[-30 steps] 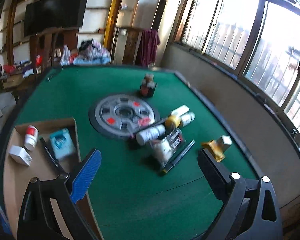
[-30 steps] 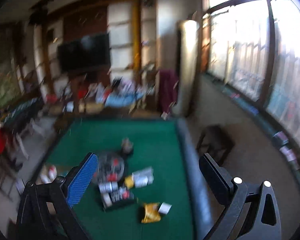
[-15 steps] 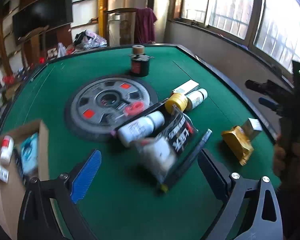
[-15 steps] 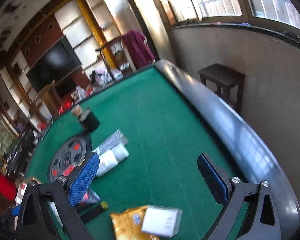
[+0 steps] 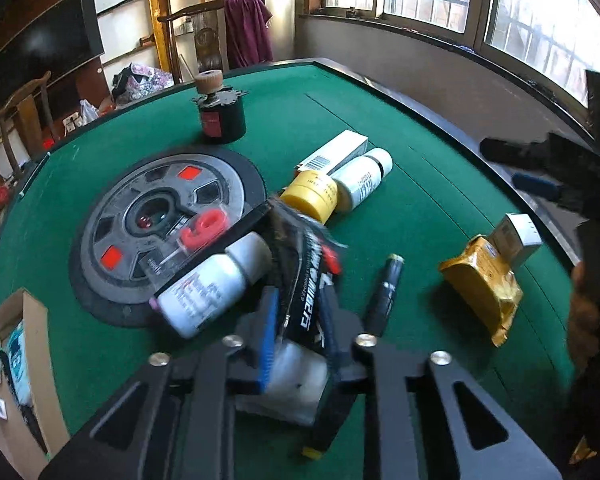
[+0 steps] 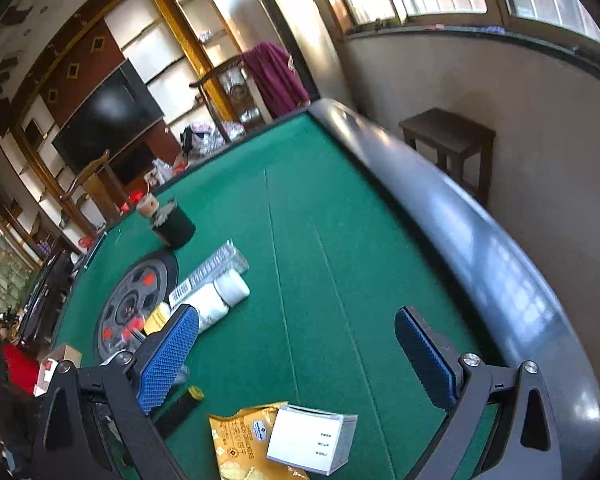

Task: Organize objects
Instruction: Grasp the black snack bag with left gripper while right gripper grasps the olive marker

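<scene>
The left gripper (image 5: 298,334) is closed on a black-and-white packet (image 5: 306,304), which is held between its pads near the middle of the green table (image 5: 400,128). A white bottle (image 5: 212,284) is seen just left of the packet, with a black pen (image 5: 384,294) just to its right. A yellow jar (image 5: 310,196) and a second bottle (image 5: 362,182) lie farther off. The right gripper (image 6: 296,360) is spread wide and nothing is held in it; a yellow pouch (image 6: 240,440) and a white box (image 6: 310,438) lie near, below it. An open carton (image 5: 40,340) is seen at the near left edge.
</scene>
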Demonstrator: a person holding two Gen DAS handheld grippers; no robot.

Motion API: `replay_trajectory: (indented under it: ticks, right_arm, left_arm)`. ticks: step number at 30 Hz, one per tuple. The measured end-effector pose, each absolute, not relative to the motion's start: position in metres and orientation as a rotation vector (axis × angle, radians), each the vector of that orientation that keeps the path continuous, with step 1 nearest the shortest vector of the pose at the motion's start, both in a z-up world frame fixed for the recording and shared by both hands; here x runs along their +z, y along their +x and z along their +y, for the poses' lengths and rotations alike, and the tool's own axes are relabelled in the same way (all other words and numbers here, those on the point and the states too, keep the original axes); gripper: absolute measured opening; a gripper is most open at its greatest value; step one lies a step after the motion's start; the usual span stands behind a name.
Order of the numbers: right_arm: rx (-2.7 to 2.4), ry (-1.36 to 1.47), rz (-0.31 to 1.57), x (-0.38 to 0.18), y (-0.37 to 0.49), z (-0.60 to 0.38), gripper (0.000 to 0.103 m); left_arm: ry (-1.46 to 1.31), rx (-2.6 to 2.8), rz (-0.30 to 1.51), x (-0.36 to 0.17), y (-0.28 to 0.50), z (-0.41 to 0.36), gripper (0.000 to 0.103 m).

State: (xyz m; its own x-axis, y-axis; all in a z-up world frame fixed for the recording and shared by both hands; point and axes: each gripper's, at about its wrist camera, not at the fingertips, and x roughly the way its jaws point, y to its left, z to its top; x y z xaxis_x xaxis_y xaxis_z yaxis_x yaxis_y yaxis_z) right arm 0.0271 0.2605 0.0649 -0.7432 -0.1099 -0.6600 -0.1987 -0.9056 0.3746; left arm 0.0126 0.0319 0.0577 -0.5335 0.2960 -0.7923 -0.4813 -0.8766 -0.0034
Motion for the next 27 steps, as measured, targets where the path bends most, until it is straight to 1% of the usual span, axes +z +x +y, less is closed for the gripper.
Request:
replay_trajectory:
  ticks: [2,4,5,6,7,8,9,11,14,16,17,20,27]
  right_arm:
    - [2.801,-1.142,0.676,0.059,0.025,0.259,0.101]
    - [2.804,-1.156,0.683,0.057,0.024,0.257,0.101]
    - [2.808,-1.155,0.676,0.056,0.023,0.255,0.101]
    - [2.814,-1.152,0.665,0.057,0.023,0.253,0.101]
    - [2.820,-1.146,0.654,0.058,0.024,0.250,0.101]
    - [2.824,-1.138,0.643,0.059,0.024,0.249,0.101]
    - [2.827,-1.129,0.629,0.060,0.025,0.247,0.101]
    - [2.829,-1.108,0.605,0.062,0.027,0.246,0.101]
    - [2.810,-1.081,0.561,0.062,0.028,0.246,0.101]
    - [2.784,-1.069,0.543,0.061,0.028,0.248,0.101]
    - [2.774,-1.060,0.538,0.061,0.028,0.249,0.101]
    - [2.737,-1.013,0.485,0.062,0.030,0.250,0.101]
    - [2.728,-0.961,0.347,0.065,0.030,0.239,0.101]
  left_arm:
    - [-1.191,2.409,0.313,0.062,0.019,0.025,0.015]
    - [-1.217,2.410,0.277,0.064,0.024,0.014,0.015]
    - [-1.225,2.412,0.254,0.064,0.024,0.010,0.020]
    - [-1.234,2.411,0.226,0.061,0.023,0.006,0.036]
    - [-1.235,2.416,0.215,0.059,0.021,0.005,0.045]
    - [-1.234,2.427,0.217,0.057,0.020,0.005,0.057]
    - [-1.238,2.427,0.218,0.053,0.017,0.008,0.059]
    - [-1.248,2.396,0.203,0.047,0.013,0.014,0.059]
    - [-1.282,2.374,0.259,0.033,0.008,0.027,0.058]
    - [-1.281,2.380,0.271,0.027,0.006,0.031,0.040]
    - [-1.282,2.368,0.230,0.026,0.007,0.029,0.039]
    - [-1.240,2.364,0.110,0.035,0.015,0.016,0.037]
    - [-1.058,2.471,0.004,0.093,0.062,-0.037,0.037]
